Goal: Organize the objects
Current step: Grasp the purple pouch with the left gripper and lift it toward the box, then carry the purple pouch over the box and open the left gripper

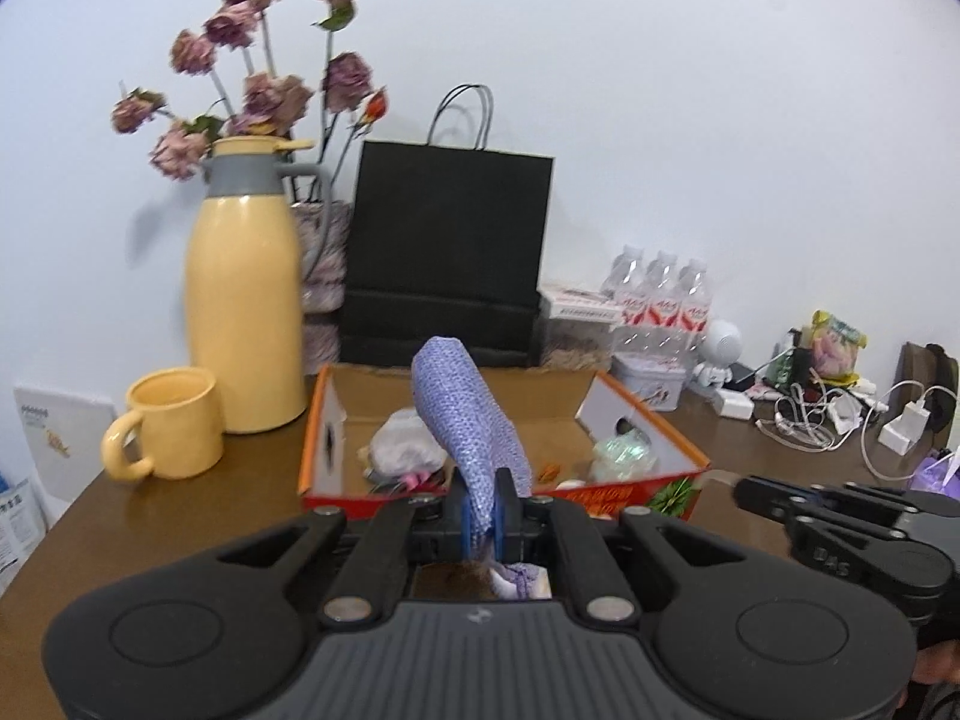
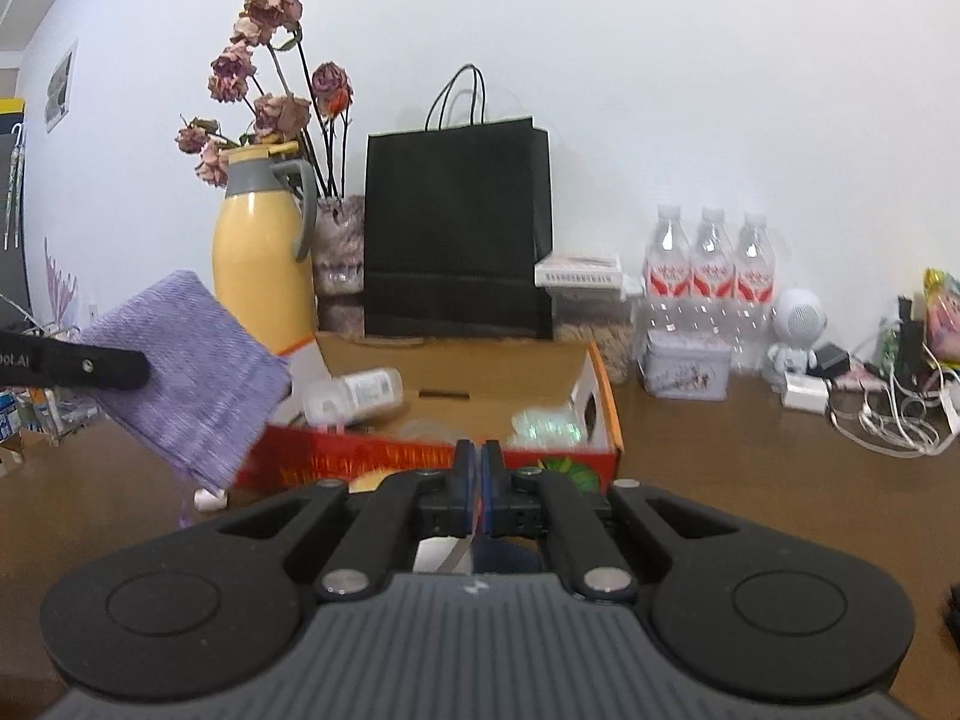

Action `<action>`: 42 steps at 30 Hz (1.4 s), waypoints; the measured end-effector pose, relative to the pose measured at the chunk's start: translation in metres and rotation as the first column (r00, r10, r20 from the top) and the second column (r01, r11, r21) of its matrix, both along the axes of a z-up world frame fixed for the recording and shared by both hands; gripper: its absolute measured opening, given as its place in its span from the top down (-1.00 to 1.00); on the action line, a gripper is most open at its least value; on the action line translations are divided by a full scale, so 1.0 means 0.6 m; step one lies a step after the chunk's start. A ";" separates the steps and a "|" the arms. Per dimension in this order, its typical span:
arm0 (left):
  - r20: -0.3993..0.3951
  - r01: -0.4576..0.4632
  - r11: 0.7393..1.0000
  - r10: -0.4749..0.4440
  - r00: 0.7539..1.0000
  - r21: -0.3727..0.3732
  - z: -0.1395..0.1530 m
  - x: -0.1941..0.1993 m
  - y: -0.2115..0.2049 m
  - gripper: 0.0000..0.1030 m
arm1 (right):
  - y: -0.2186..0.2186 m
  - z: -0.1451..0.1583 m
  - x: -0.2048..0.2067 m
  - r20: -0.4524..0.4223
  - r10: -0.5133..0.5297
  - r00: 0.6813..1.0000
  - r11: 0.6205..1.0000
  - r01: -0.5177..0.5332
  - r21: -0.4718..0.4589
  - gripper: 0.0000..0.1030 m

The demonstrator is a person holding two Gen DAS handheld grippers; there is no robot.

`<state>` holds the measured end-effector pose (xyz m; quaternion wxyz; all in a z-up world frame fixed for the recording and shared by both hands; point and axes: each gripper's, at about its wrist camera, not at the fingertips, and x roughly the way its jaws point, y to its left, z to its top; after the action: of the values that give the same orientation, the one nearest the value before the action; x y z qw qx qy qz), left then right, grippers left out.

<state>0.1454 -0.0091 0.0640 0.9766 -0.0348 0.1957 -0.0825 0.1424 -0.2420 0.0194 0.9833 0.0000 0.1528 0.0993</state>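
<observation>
My left gripper [image 1: 483,519] is shut on a purple knitted cloth [image 1: 465,414], which stands up from the jaws in front of the open orange-red cardboard box [image 1: 498,495]. In the right wrist view the same cloth [image 2: 192,360] hangs at the left, pinched by the left gripper [image 2: 141,369], above the table beside the box [image 2: 420,456]. My right gripper [image 2: 478,477] is shut just in front of the box's near wall, and I can make out nothing between its pads. It also shows at the right edge of the left wrist view as the right gripper [image 1: 744,489].
The box holds a crumpled white bag [image 1: 405,444], an iridescent wrapper [image 1: 624,453] and a lying white bottle [image 2: 354,393]. Behind it stand a yellow jug [image 1: 243,300], a yellow mug [image 1: 168,423], a black paper bag [image 1: 450,252], water bottles [image 2: 711,276], a tin [image 2: 687,366] and tangled cables [image 2: 888,414].
</observation>
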 end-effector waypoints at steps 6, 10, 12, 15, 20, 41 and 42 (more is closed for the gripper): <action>0.035 0.028 0.999 -0.027 0.999 -0.018 0.013 0.052 -0.032 0.89 | 0.014 0.019 0.054 0.026 0.009 1.000 1.000 -0.009 0.014 0.94; 0.037 0.033 0.999 -0.032 0.999 -0.019 0.012 0.096 -0.047 0.89 | 0.019 0.023 0.097 0.025 0.026 0.999 1.000 -0.026 0.016 0.93; 0.037 0.034 0.999 -0.033 0.999 -0.023 0.009 0.118 -0.051 0.89 | 0.023 0.023 0.119 0.021 0.031 0.999 0.999 -0.031 0.013 0.93; 0.039 0.031 0.999 -0.030 0.999 -0.032 0.003 0.151 -0.055 0.89 | 0.026 0.023 0.150 0.016 0.035 0.999 0.999 -0.035 0.008 0.93; 0.023 0.043 0.999 -0.042 0.999 -0.021 -0.007 0.203 -0.067 0.89 | 0.030 0.017 0.201 -0.014 0.037 0.999 0.999 -0.037 -0.007 0.93; -0.063 -0.043 0.993 0.050 0.997 0.112 -0.065 0.317 -0.068 0.35 | 0.035 -0.025 0.300 -0.157 0.061 0.986 0.996 -0.071 -0.054 0.81; -0.057 -0.067 0.988 0.075 0.996 0.136 -0.066 0.318 -0.070 -0.15 | 0.035 -0.026 0.301 -0.164 0.061 0.985 0.996 -0.071 -0.056 0.56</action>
<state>0.3359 -0.0509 0.0246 0.9724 0.0213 0.2298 -0.0332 0.3232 -0.2209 0.0038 0.9632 -0.0271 0.2354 0.1267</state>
